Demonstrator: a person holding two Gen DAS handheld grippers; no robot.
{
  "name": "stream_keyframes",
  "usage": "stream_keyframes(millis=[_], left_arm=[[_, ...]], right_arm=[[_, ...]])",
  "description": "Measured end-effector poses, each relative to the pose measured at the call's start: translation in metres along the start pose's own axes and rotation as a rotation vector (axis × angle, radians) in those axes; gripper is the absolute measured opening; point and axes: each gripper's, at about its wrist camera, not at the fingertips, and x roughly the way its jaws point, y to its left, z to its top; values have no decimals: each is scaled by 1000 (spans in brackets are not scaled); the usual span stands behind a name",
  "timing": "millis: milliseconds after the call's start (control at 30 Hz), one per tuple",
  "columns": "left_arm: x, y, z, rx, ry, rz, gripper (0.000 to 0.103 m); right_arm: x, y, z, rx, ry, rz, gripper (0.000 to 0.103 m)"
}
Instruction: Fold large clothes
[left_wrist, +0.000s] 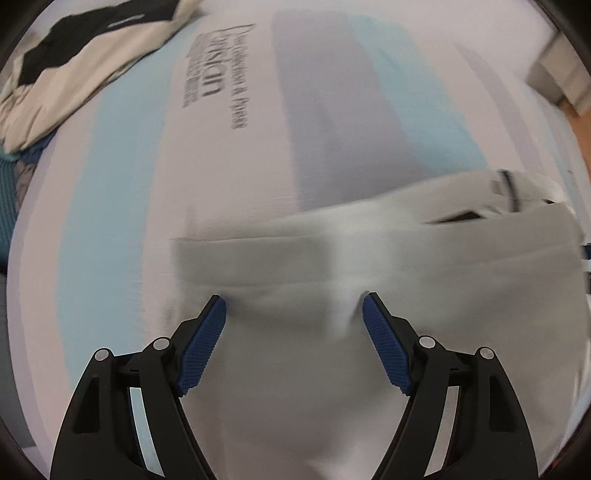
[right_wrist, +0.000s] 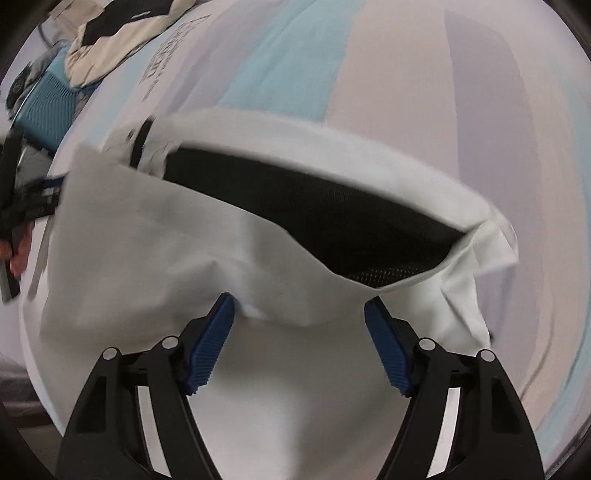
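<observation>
A white garment (left_wrist: 369, 258) with a black mesh lining (right_wrist: 332, 214) lies on a striped bed sheet (left_wrist: 258, 129). In the left wrist view my left gripper (left_wrist: 294, 306) is open, its blue pads over the garment's near part. In the right wrist view my right gripper (right_wrist: 299, 306) is open above the white garment (right_wrist: 147, 240), just in front of a folded edge and the gaping lined opening. Neither gripper holds cloth. The left gripper (right_wrist: 22, 206) shows blurred at the left edge of the right wrist view.
A cream and black garment (left_wrist: 74, 66) lies crumpled at the far left of the bed, with a teal knitted item (right_wrist: 51, 107) beside it. Printed lettering (left_wrist: 218, 74) marks the sheet. A wooden floor and a piece of furniture (left_wrist: 561, 70) show at far right.
</observation>
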Motion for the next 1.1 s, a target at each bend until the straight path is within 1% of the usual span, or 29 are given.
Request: stream_keyframes(millis=[33, 100, 167, 200, 233, 267, 300, 367, 467, 533, 567, 600, 633, 667, 733, 800, 867, 900, 1000, 1100], left_arm=[[5, 5, 0, -11, 2, 6, 75], [15, 13, -1, -23, 0, 31, 75], [18, 16, 0, -30, -2, 46, 75], [13, 15, 1, -27, -16, 59, 75], [5, 12, 2, -21, -37, 62, 75], [-1, 8, 1, -18, -49, 59, 75], [-13, 1, 1, -21, -62, 43, 75], [-32, -13, 0, -30, -61, -1, 75], [-66, -48, -9, -28, -64, -88, 81], [-79, -85, -22, -4, -54, -136, 81], [-82, -95, -26, 4, -59, -160, 81], [-84, -113, -34, 29, -62, -159, 81], [-83, -123, -38, 37, -58, -159, 81], [-77, -134, -43, 35, -36, -185, 81], [-62, -147, -52, 29, 9, -180, 81], [-43, -151, -59, 16, 46, -159, 81], [-24, -151, -65, 1, 62, -132, 83], [-16, -150, -65, -5, 69, -131, 84], [-2, -153, -72, -11, 76, -110, 86], [11, -152, -73, -22, 72, -94, 88]], right_arm=[[3, -1, 8, 16, -15, -9, 70], [12, -2, 19, 34, -15, -31, 71], [23, -4, 28, 67, -13, -64, 76], [26, -4, 29, 80, -15, -72, 77], [30, -4, 30, 93, -13, -88, 81], [35, -3, 30, 92, -14, -113, 87], [37, -3, 29, 91, -19, -128, 91], [39, -3, 27, 85, -27, -135, 91], [18, -2, 20, 105, -44, -136, 91], [-2, -4, 11, 96, -63, -125, 91], [-13, -7, 3, 96, -68, -123, 91], [-21, -11, -3, 99, -65, -124, 91], [-29, -16, -12, 104, -59, -123, 91], [-36, -22, -25, 112, -51, -120, 91], [-43, -38, -42, 130, -32, -118, 91], [-47, -55, -63, 148, -2, -111, 91], [-47, -71, -92, 167, 28, -101, 91], [-45, -74, -98, 174, 36, -101, 91], [-32, -85, -124, 192, 72, -59, 91], [-19, -92, -139, 210, 72, -25, 91]])
